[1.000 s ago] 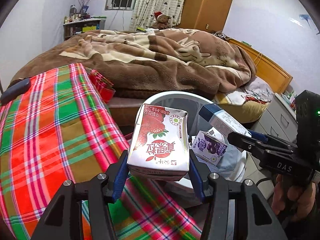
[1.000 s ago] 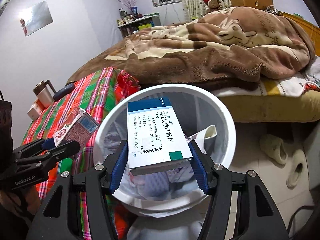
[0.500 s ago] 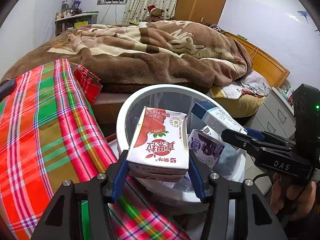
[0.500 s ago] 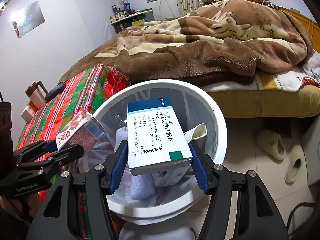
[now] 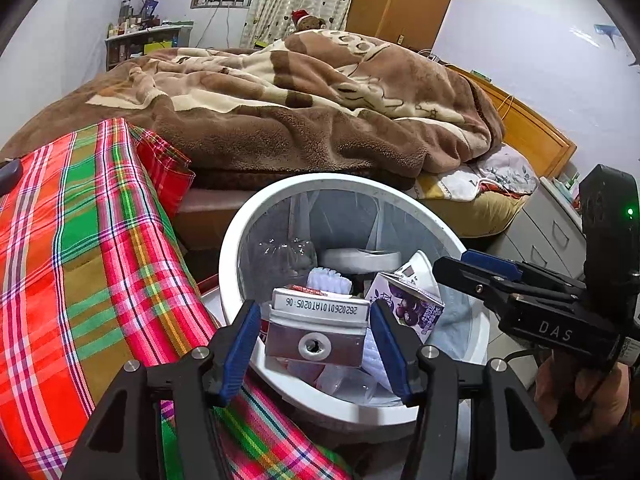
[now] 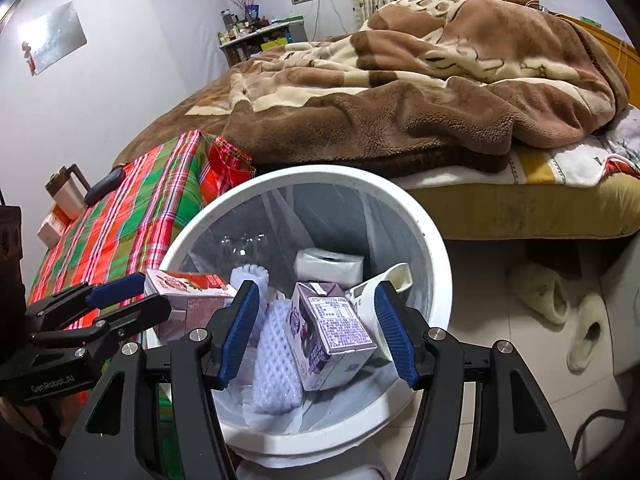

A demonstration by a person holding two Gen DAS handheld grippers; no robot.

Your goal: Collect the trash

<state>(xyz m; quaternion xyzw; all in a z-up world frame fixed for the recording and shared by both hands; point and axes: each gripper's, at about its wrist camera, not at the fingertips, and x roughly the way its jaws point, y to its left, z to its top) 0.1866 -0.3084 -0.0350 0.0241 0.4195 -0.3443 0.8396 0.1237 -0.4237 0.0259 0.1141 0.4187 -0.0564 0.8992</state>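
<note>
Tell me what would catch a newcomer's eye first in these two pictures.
The white bin, front and centre, holds rubbish with a purple carton on top. A red carton sits tipped within the left gripper over the bin's near edge. A bright plaid cloth lies to its left, and a brown blanket covers the bed behind.

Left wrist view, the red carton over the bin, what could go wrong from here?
The carton hangs tipped in the left gripper at the bin's near rim; released here, it might bounce onto the cloth. Its straw hole is open, so leftovers could drip. The right gripper hovers close by.
</note>
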